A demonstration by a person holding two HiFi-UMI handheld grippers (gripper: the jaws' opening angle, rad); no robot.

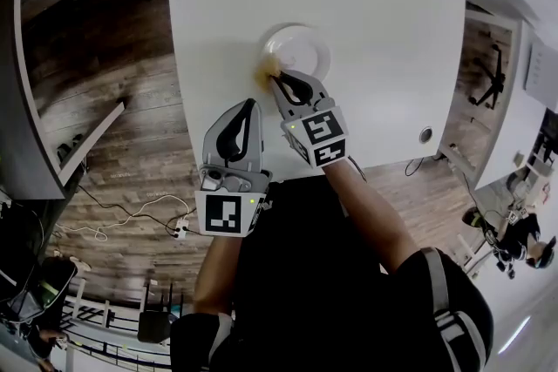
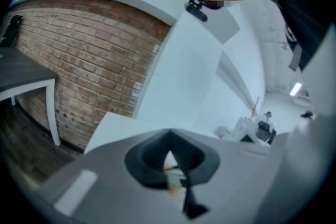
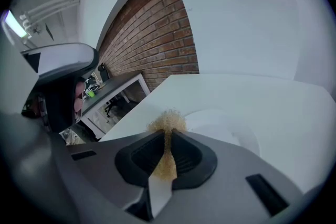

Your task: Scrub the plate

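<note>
The white plate (image 1: pixel 303 46) sits on the white table (image 1: pixel 384 22). At the plate's near-left rim the right gripper (image 1: pixel 277 81) pinches a golden scrubber (image 1: pixel 266 69). Only its frizzy top pokes past the jaws, and it hides that bit of rim. The left gripper (image 1: pixel 251 105) hangs nearer the person than the plate, apart from it, with its jaws pressed together. A pale sliver shows behind them, but it can't be made out.

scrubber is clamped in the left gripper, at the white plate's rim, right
Not quite: the right gripper holds the tan scrubber, not the left gripper. The right gripper view shows its jaws shut on it, at the white plate's rim.
</note>
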